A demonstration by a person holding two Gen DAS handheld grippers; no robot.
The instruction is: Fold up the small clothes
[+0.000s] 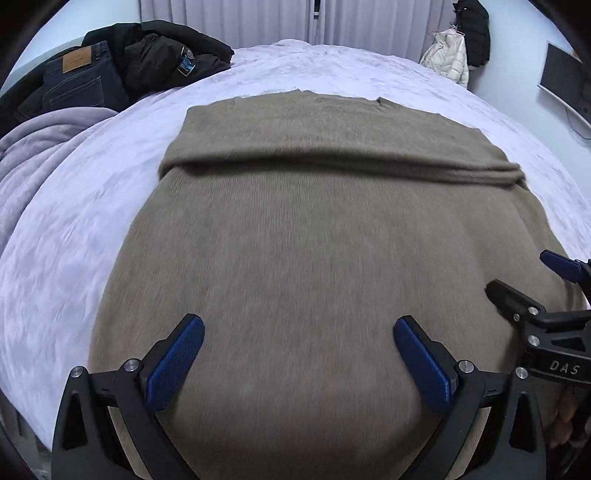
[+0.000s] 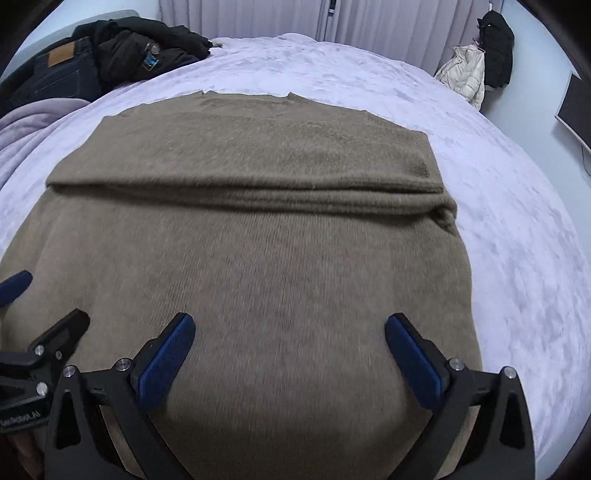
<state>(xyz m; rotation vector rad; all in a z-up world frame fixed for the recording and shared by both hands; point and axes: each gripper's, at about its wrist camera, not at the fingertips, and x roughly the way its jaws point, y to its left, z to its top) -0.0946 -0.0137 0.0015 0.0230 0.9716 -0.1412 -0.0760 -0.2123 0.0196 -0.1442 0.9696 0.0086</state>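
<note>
Here's the brown knit sweater, spread flat across the bed, which wears a pale lilac cover. The sleeves are laid across the chest, making a long horizontal ridge of cloth from one side edge to the other, and the neckline sits at the far end, toward the curtains. The near hem runs out of view beneath both cameras.

The left gripper hangs over the near half of the sweater, its blue-padded fingers spread wide with only knit showing between them; nothing is held. Whether the tips touch the fabric I can't tell. The right gripper mirrors it just alongside, fingers also wide apart and empty, over the same lower part of the garment. Each tool pokes into the other's view: the right one enters the left camera's frame from the right edge, the left one shows at the left edge of the right camera's frame. A bit of a hand shows behind the right tool's handle.

Off to the far left of the bed sits a pile: dark jeans with a tan leather patch, a black jacket beside them, and a bunched lilac blanket nearer. By the far right wall hang a cream puffer coat and a black coat, with a dark monitor further right.
</note>
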